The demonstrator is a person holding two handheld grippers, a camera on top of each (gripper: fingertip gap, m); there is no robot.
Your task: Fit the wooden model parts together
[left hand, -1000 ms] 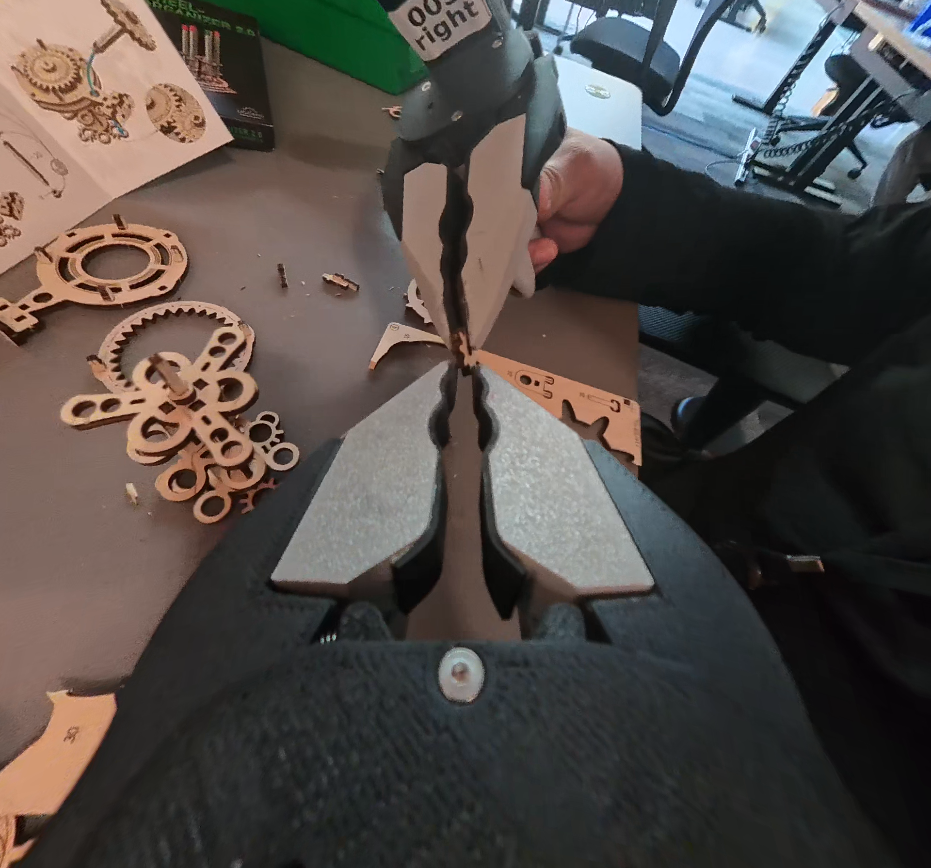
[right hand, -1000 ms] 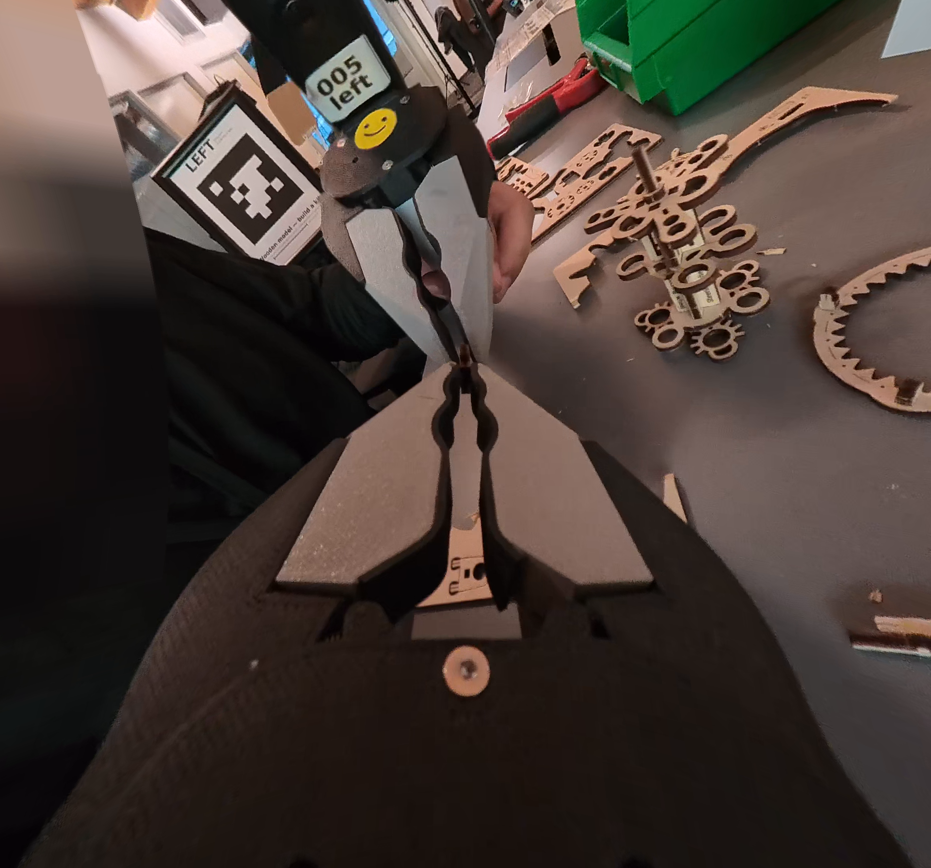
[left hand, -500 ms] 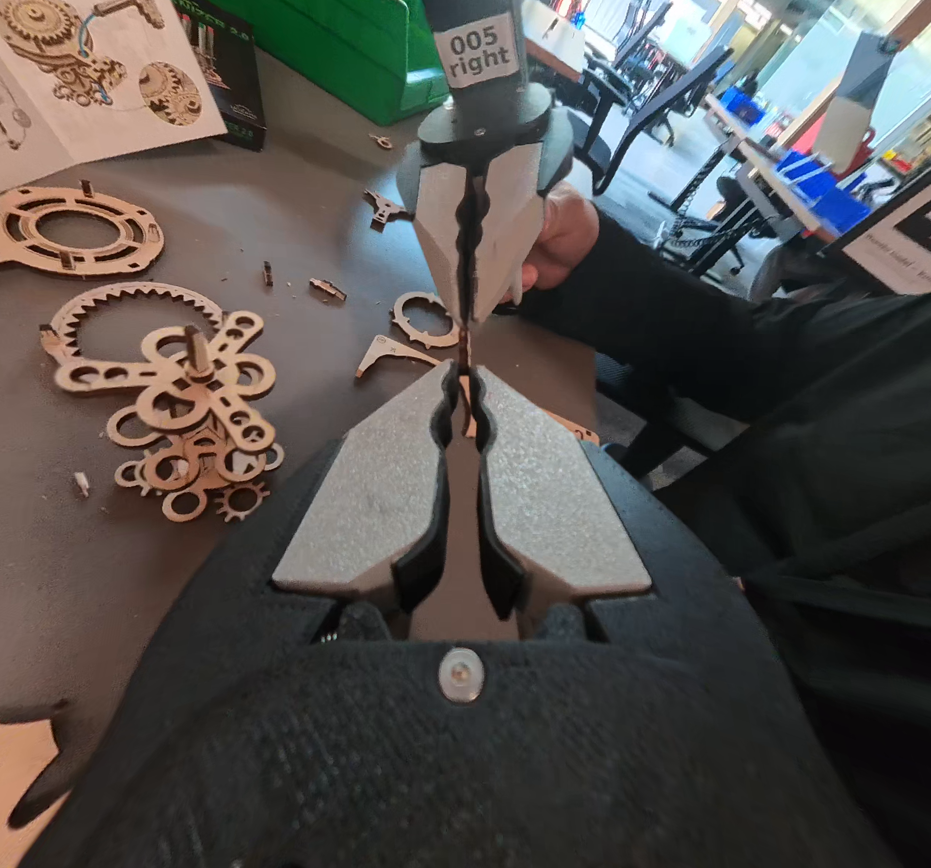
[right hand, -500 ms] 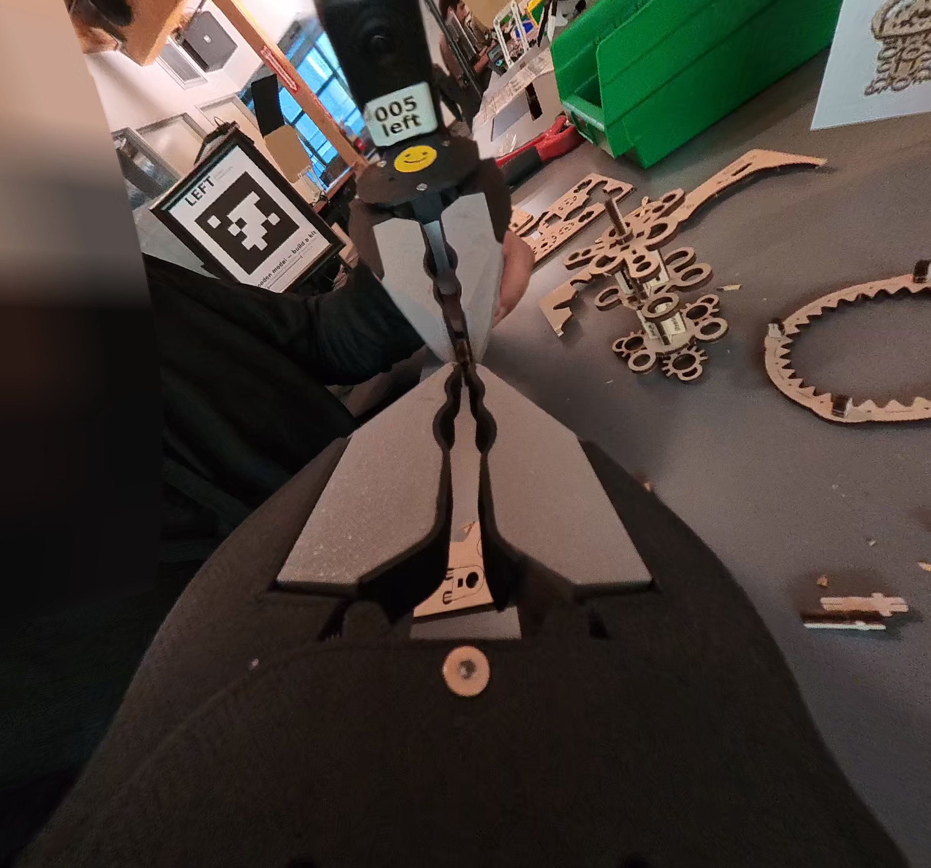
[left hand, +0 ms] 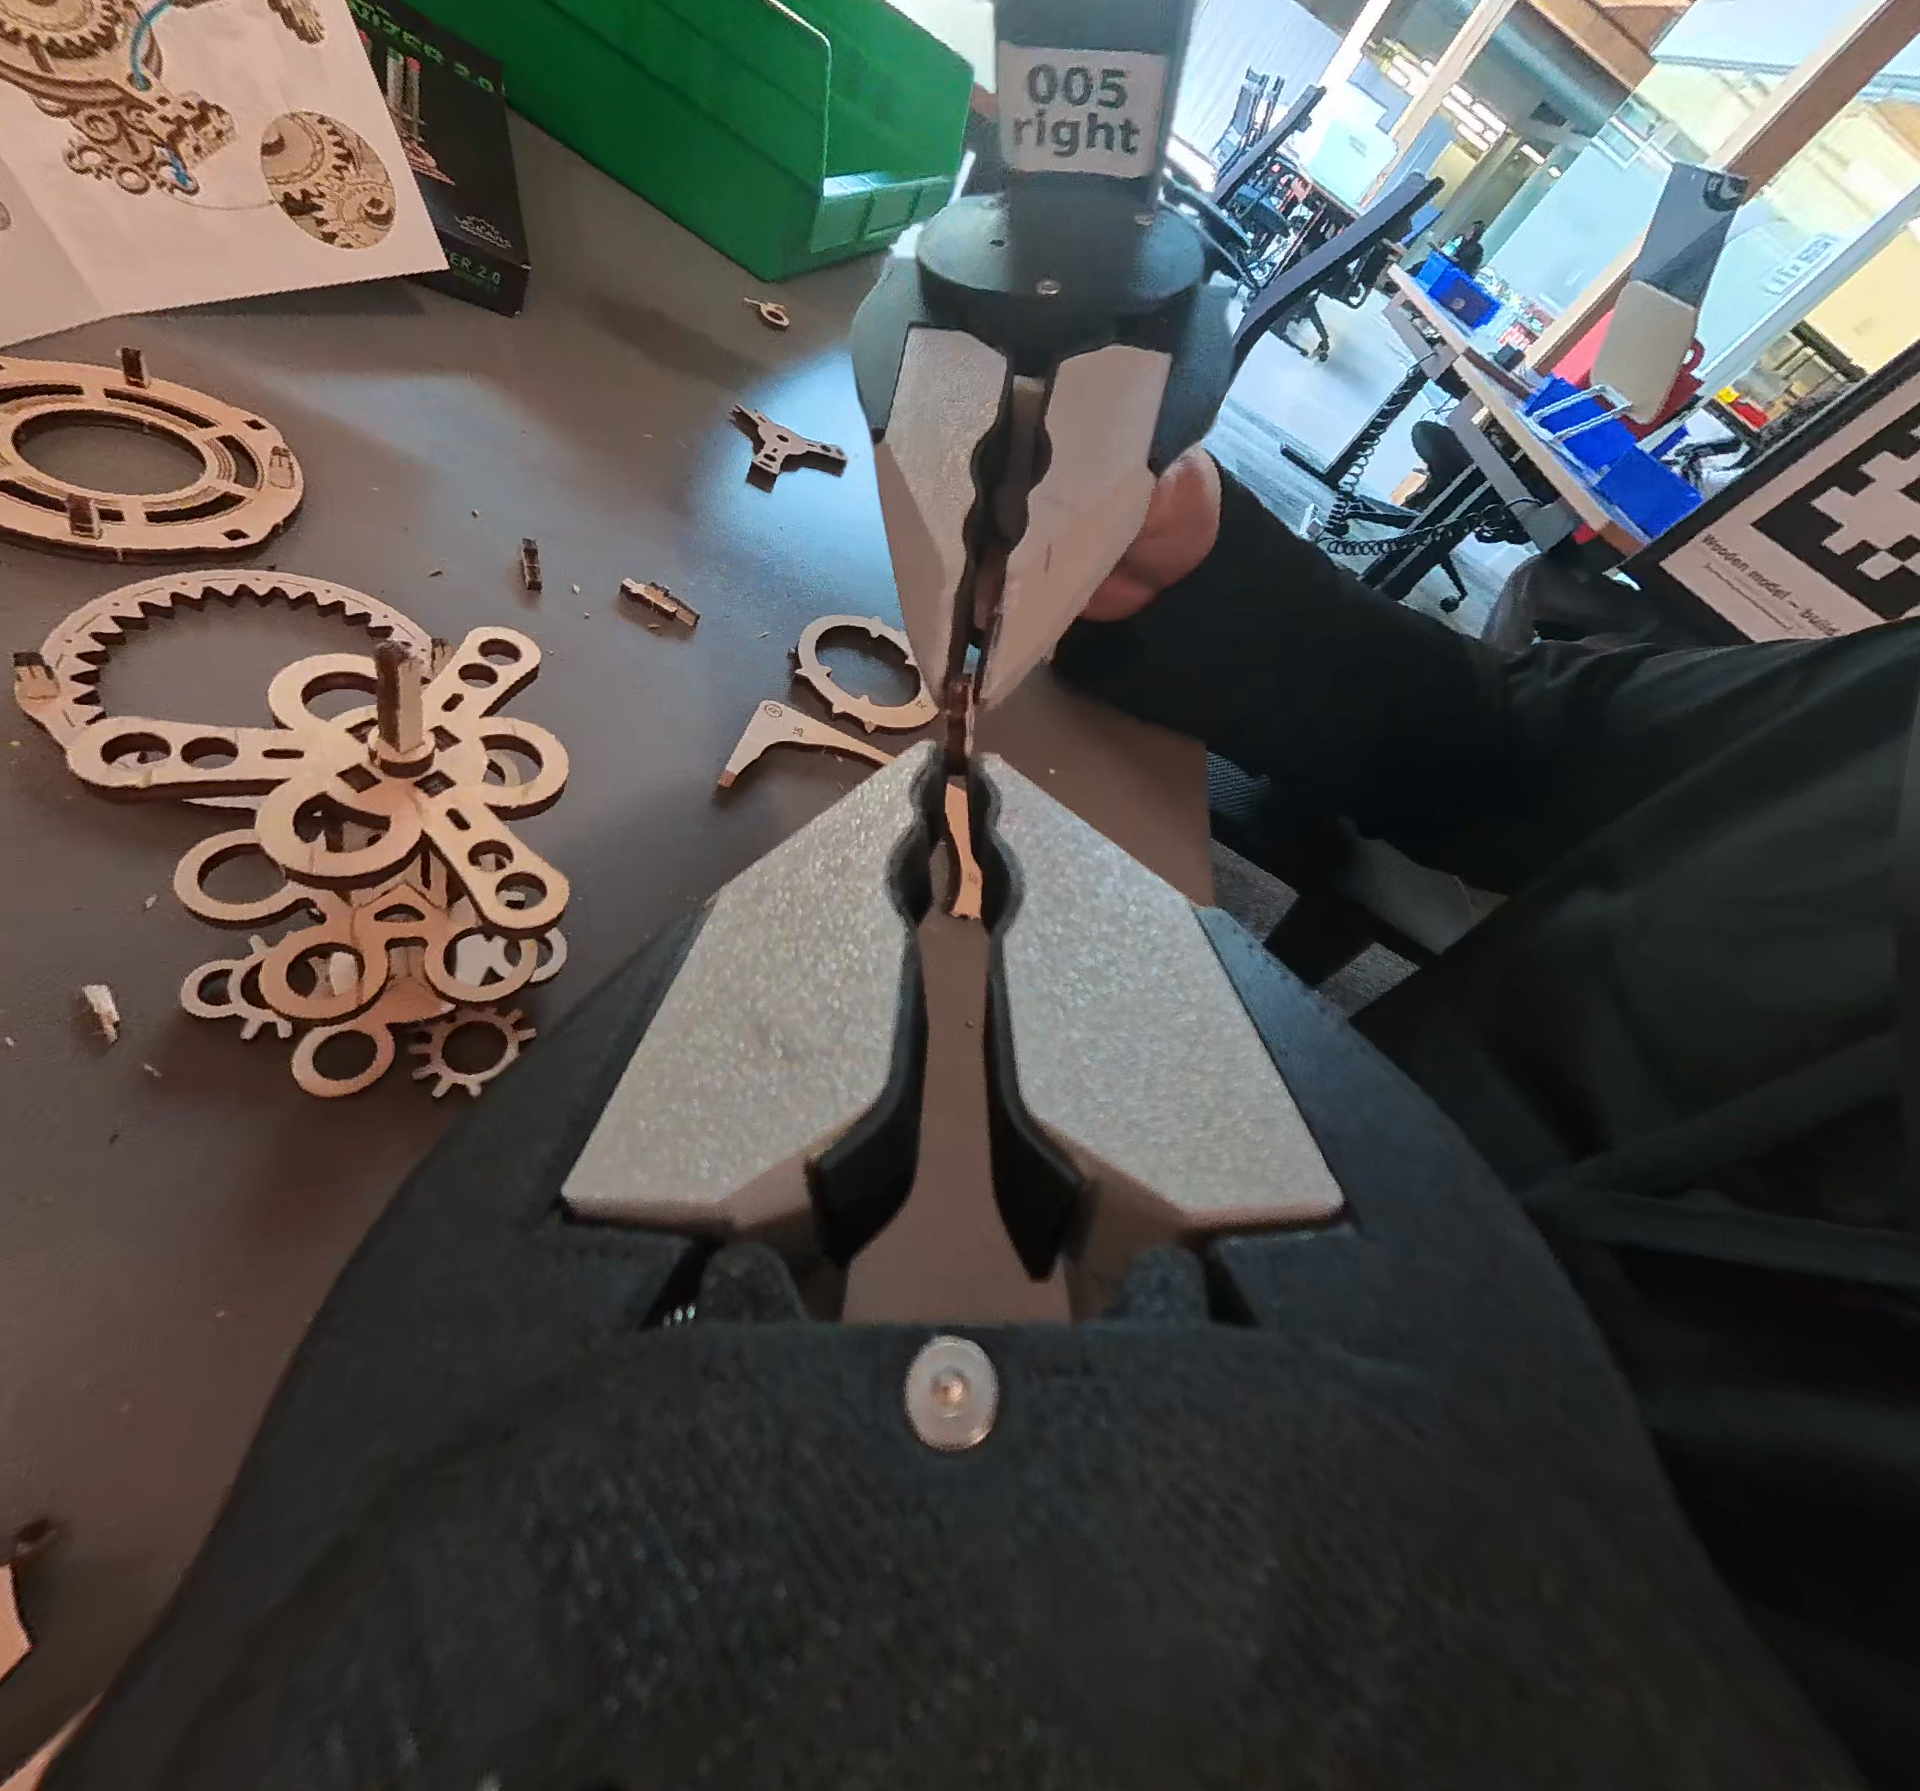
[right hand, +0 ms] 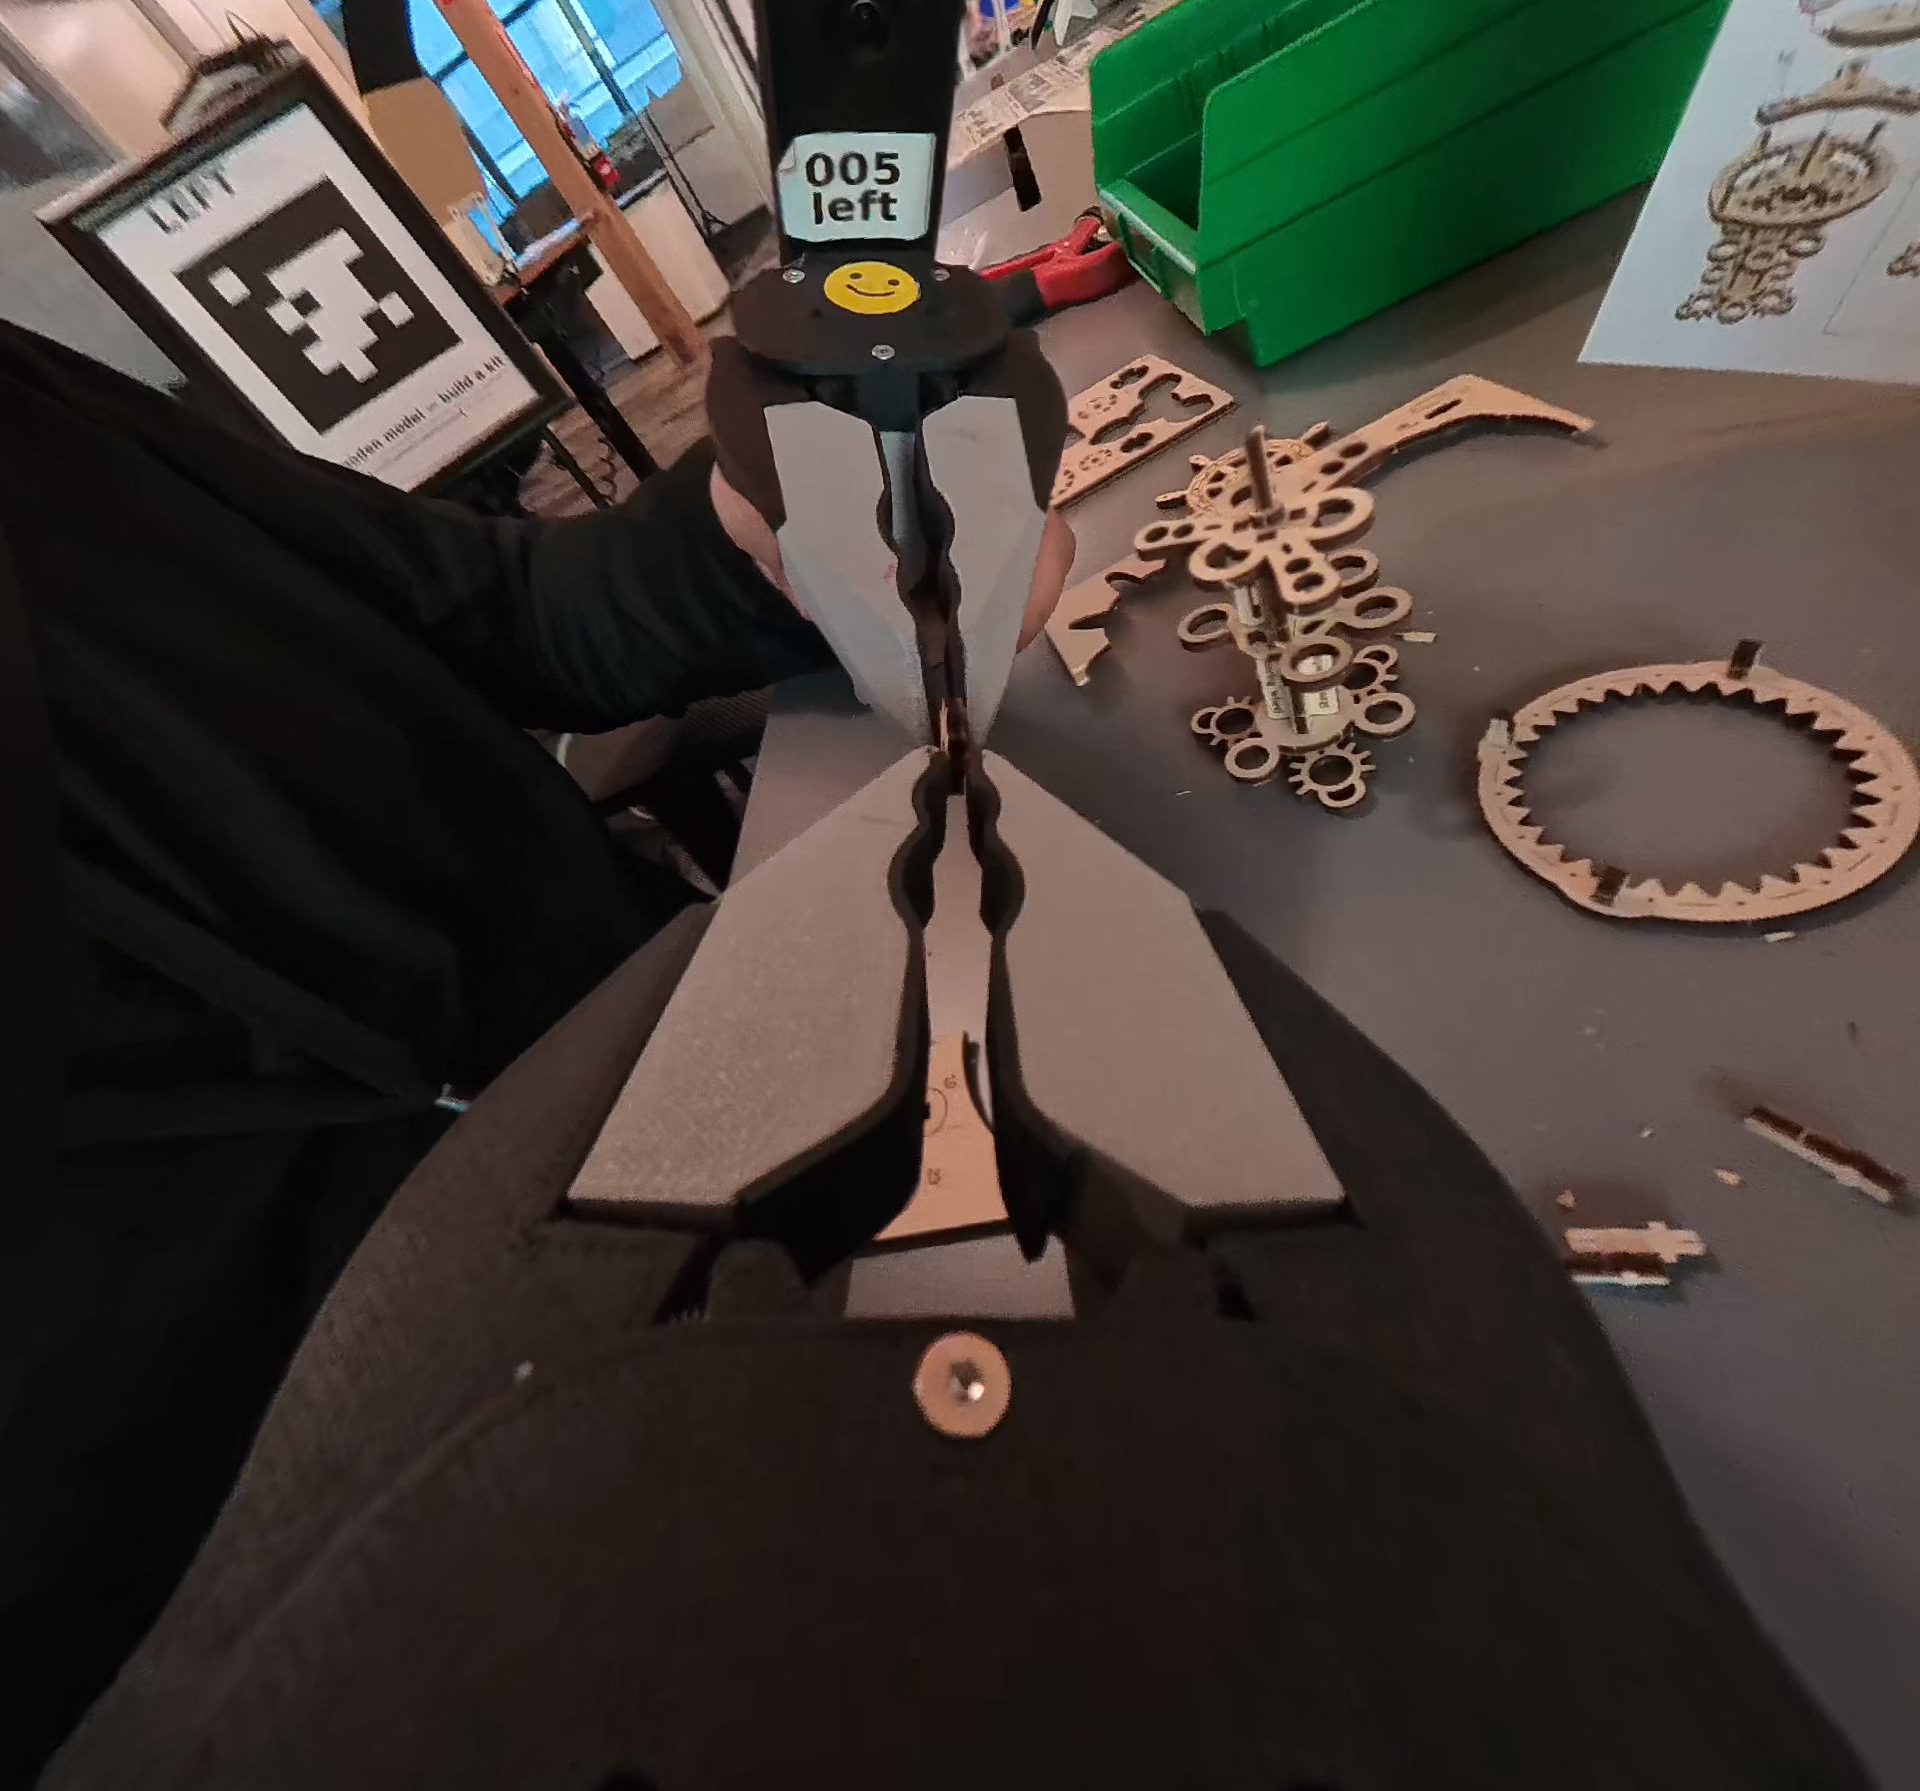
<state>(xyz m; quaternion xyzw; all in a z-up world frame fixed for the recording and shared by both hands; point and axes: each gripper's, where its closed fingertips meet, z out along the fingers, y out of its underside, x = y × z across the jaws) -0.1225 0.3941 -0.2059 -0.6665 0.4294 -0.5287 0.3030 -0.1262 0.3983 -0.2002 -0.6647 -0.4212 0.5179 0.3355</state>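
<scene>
Left hand-held gripper (left hand: 958, 773) and right hand-held gripper (right hand: 951, 767) meet tip to tip above the near edge of the grey worktop (left hand: 343, 1159), each clenched on an end of one small wooden piece (left hand: 958, 702). The stacked wooden model (left hand: 384, 868) stands on the worktop just beside the toothed ring (right hand: 1704, 796), well apart from both.
</scene>
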